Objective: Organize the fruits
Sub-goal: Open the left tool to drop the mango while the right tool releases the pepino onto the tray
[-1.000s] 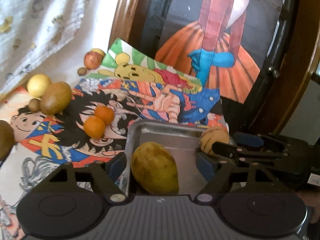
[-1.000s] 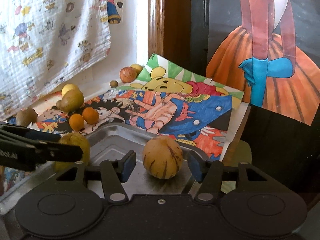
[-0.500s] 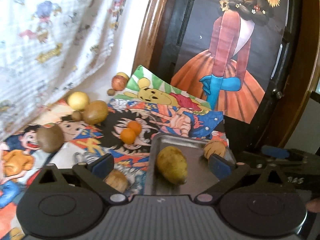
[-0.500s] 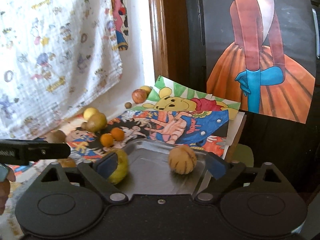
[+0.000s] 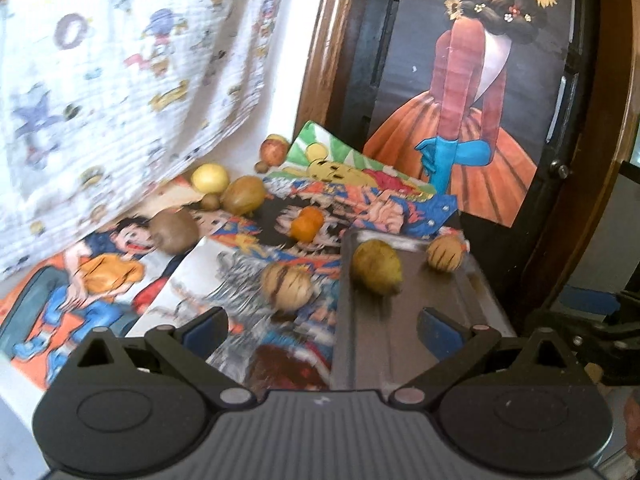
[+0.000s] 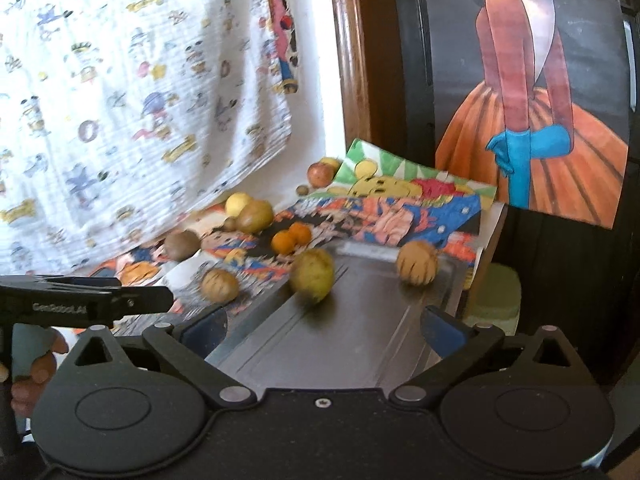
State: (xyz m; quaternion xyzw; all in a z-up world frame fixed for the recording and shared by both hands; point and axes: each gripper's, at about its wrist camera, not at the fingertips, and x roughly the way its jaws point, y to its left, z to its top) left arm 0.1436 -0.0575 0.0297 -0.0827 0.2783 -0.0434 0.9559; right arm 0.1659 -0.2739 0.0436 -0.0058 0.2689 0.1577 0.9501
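Out on the table [image 5: 24, 372], spread with cartoon drawings, the metal tray [image 6: 360, 340] carries a yellow-green mango [image 6: 312, 276] at its left rim and a striped melon [image 6: 417, 267] near its far end. Left gripper [image 5: 322, 326] is spread wide and empty, right gripper [image 6: 324, 326] likewise released over the tray. A second striped melon [image 5: 286, 286] sits beside the tray, two oranges [image 6: 291, 238] further back.

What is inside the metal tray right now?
The metal tray holds two fruits: a yellow-green mango near its left edge and a striped round fruit toward the far right corner. The tray's near end is hidden behind the right tongs, which are open.
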